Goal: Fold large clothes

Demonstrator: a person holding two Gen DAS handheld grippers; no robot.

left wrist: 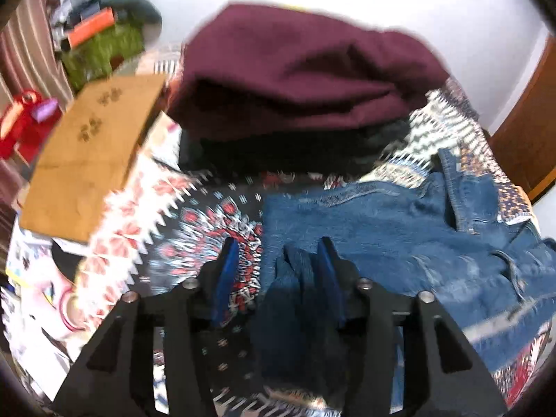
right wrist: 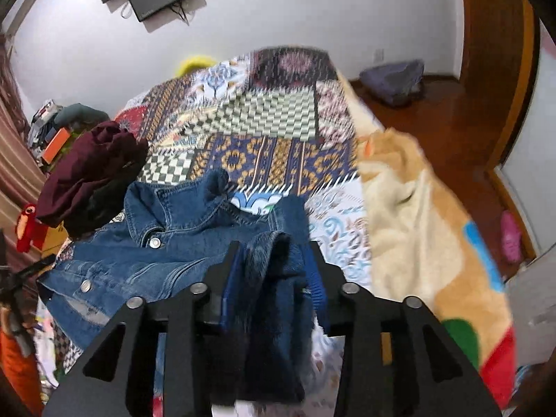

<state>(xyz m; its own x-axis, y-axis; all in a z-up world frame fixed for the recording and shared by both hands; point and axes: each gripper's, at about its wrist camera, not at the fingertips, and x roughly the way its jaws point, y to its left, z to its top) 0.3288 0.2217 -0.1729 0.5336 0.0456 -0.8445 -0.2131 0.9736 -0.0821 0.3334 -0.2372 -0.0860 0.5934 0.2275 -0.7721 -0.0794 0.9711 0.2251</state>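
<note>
A blue denim jacket point(right wrist: 166, 243) lies on the patterned bedspread point(right wrist: 264, 118), collar and buttons facing up. In the left wrist view the jacket point(left wrist: 399, 229) spreads to the right. My left gripper point(left wrist: 278, 264) is open; a denim fold rests against its right finger point(left wrist: 328, 267), and there is a gap to the left one. My right gripper point(right wrist: 272, 264) is open too, with a bunched denim fold hanging loosely between its fingers. A folded maroon garment point(left wrist: 295, 80) sits on a dark one point(left wrist: 278, 156) just beyond the jacket.
A flat cardboard box point(left wrist: 90, 160) lies at the left of the bed. A cream and orange blanket point(right wrist: 417, 229) covers the bed's right side. Beyond it are a wooden floor point(right wrist: 434, 128) and a door. Clutter is piled at the far left point(left wrist: 100, 34).
</note>
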